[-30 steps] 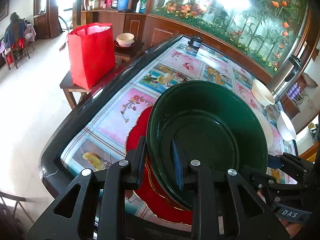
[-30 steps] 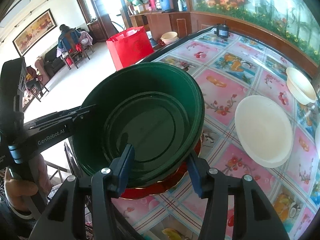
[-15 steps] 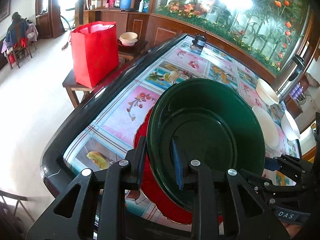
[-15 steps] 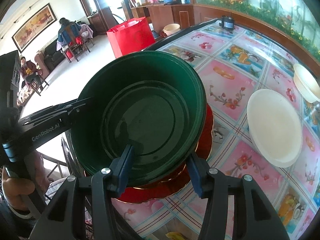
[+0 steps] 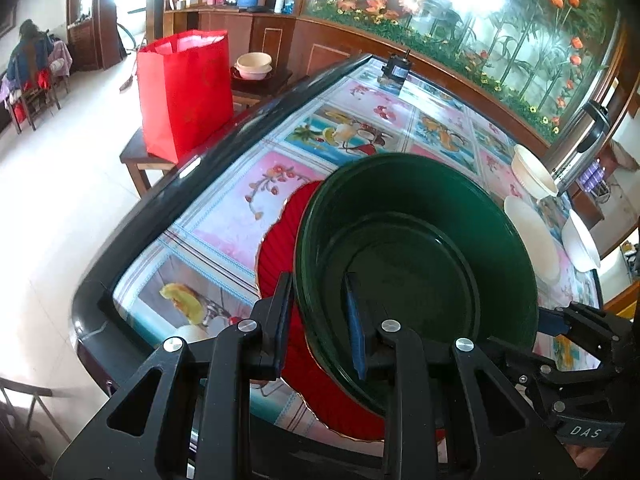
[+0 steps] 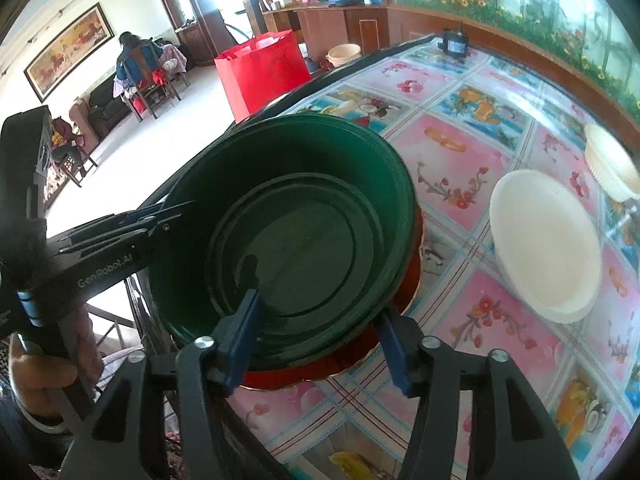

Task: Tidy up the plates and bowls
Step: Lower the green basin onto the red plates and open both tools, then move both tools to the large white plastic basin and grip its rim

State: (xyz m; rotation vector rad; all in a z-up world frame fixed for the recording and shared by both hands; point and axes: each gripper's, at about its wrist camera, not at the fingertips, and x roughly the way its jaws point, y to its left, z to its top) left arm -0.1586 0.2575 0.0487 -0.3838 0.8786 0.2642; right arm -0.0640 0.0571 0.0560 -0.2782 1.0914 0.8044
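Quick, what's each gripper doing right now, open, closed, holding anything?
Left gripper: closed on the rim of the green bowl.
Right gripper: jaws just opening, straddling the bowl's rim, pads off it.

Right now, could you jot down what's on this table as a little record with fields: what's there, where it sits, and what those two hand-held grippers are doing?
Surface: table with a fruit-and-flower cloth
Centre piece: green bowl over a red plate, near the table's edge
Left hand-held gripper: shut on the green bowl's rim
Right hand-held gripper: jaws astride the bowl's near rim, just been opening, pads look clear of it
Other dishes: white plate lying flat, cream bowl beyond it
Off the table: red bag on a side stand
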